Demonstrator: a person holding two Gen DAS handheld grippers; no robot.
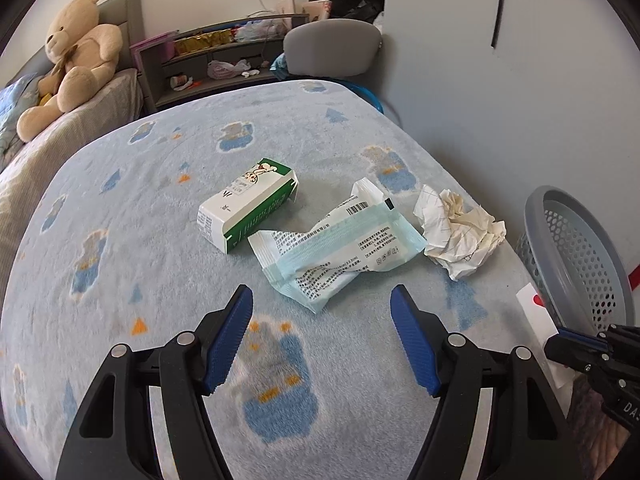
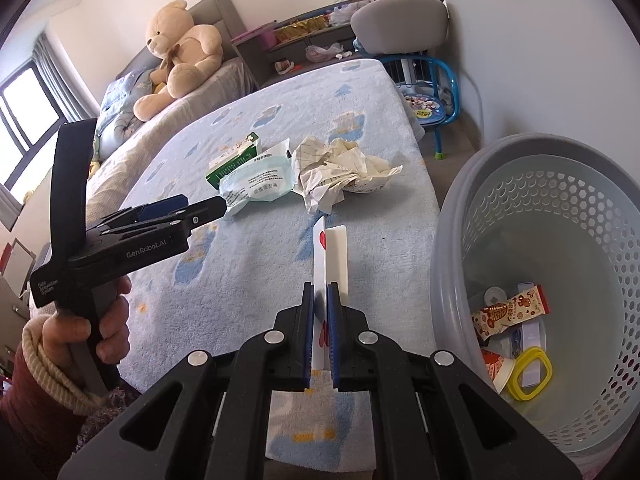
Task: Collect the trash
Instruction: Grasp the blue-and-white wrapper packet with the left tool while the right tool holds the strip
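Observation:
On the blue patterned blanket [image 1: 120,264] lie a green-and-white carton [image 1: 248,204], a pale blue plastic wrapper [image 1: 340,248] and crumpled paper [image 1: 460,232]; all three also show in the right wrist view: carton [image 2: 230,160], wrapper [image 2: 260,182], paper [image 2: 336,172]. My left gripper [image 1: 322,304] is open, just short of the wrapper; it also shows in the right wrist view [image 2: 200,208]. My right gripper [image 2: 320,292] is shut on a white card with a red heart [image 2: 330,248], held above the blanket beside the grey basket [image 2: 448,240]. The card [image 1: 536,312] and basket [image 1: 560,240] show at the left view's right edge.
The basket holds snack wrappers [image 2: 508,312] and a yellow ring lid [image 2: 528,372]. A teddy bear [image 1: 76,56] sits at the bed's head. A grey chair [image 1: 332,48], shelves [image 1: 216,60] and a small blue chair [image 2: 428,100] stand beyond the bed.

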